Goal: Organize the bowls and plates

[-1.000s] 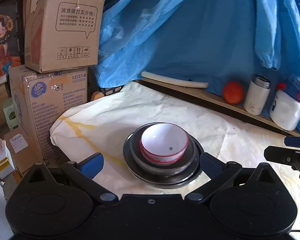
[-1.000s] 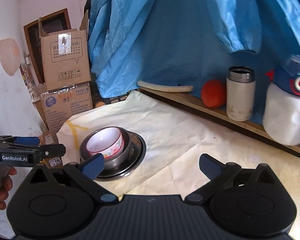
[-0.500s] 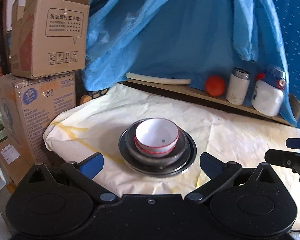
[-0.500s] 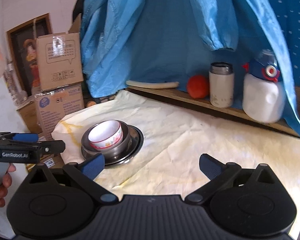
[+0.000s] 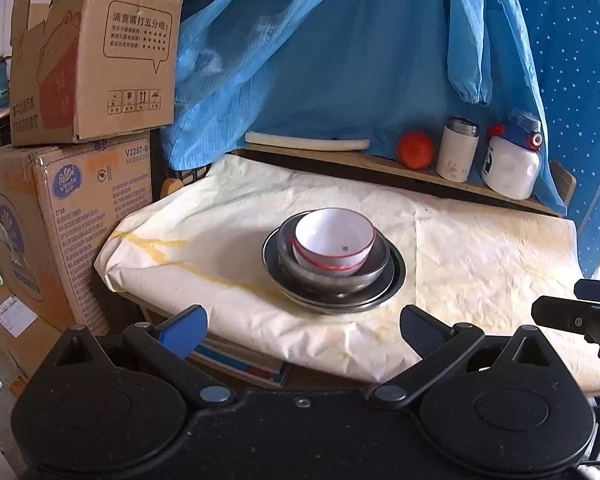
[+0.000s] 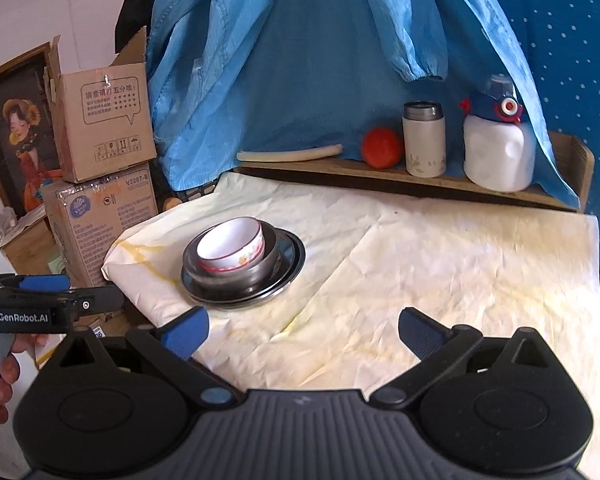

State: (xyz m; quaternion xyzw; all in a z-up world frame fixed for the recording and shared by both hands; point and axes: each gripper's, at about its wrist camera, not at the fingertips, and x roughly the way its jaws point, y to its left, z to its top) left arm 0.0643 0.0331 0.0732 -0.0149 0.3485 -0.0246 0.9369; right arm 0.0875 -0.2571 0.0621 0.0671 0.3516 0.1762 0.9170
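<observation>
A white bowl with a red rim (image 5: 332, 242) sits nested in a steel bowl (image 5: 364, 272), which stands on stacked steel plates (image 5: 392, 284) on the cream-covered table (image 5: 480, 248). The same stack shows in the right wrist view: white bowl (image 6: 230, 246), steel bowl (image 6: 260, 270), plates (image 6: 290, 260). My left gripper (image 5: 302, 330) is open and empty, held back at the table's near edge in front of the stack. My right gripper (image 6: 302, 332) is open and empty, over the table's front, to the right of the stack.
A wooden shelf (image 6: 420, 186) at the back holds an orange ball (image 6: 381, 147), a white flask (image 6: 424, 140), a white bottle (image 6: 498, 152) and a pale stick (image 6: 290, 154). Blue cloth (image 6: 320, 60) hangs behind. Stacked cardboard boxes (image 5: 72, 128) stand left of the table.
Both grippers have pulled back from the table, so the stack looks smaller and farther. The bowls and plates have not moved. Both grippers stay open.
</observation>
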